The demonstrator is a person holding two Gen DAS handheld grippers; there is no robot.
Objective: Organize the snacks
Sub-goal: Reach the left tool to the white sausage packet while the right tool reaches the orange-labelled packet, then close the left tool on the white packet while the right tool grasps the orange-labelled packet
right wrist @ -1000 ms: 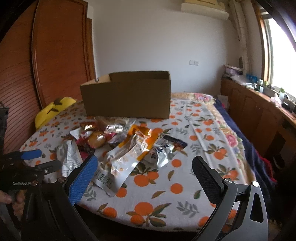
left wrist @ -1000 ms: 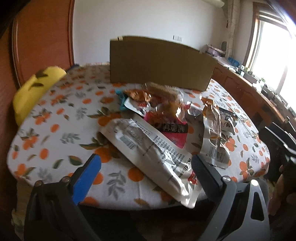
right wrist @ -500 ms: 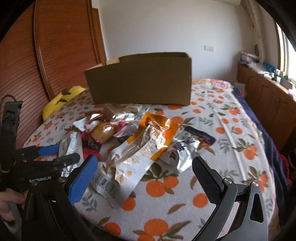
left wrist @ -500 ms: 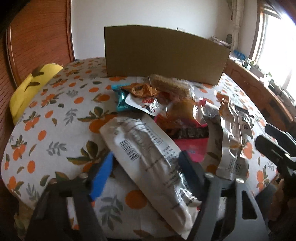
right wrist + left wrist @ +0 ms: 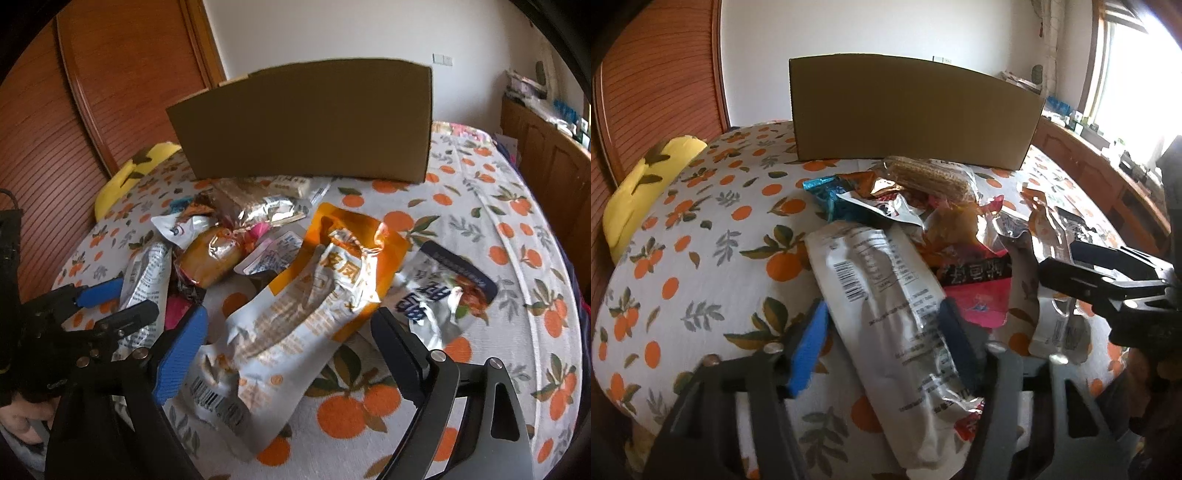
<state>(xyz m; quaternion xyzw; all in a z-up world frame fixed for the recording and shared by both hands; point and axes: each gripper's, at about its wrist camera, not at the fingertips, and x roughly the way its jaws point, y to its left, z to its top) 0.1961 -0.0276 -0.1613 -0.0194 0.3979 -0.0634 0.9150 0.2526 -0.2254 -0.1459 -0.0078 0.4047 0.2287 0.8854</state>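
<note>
A heap of snack packets lies on a cloth printed with oranges (image 5: 701,258), in front of a brown cardboard box (image 5: 912,110) (image 5: 306,122). My left gripper (image 5: 882,332) straddles a long silver-white packet (image 5: 886,295). Its jaws are closing, and the blue pad and dark pad touch the packet's two long edges. The right wrist view shows the same left gripper (image 5: 136,297) on that silver-white packet (image 5: 146,269). My right gripper (image 5: 288,350) (image 5: 1060,258) hangs low over an orange-and-white packet (image 5: 314,295). Its jaws are closing but stand wide, clear of the packet.
A yellow cushion (image 5: 646,184) sits at the bed's far left edge by a wooden wall panel (image 5: 92,110). A silver-blue packet (image 5: 447,295) lies right of the orange one. Wooden cabinets (image 5: 1108,177) and a window run along the right. The person's hand (image 5: 22,421) holds the left gripper.
Both grippers came forward and down toward the heap. The left jaws narrowed from wide open onto the silver-white packet. The right jaws narrowed slightly over the orange-and-white packet.
</note>
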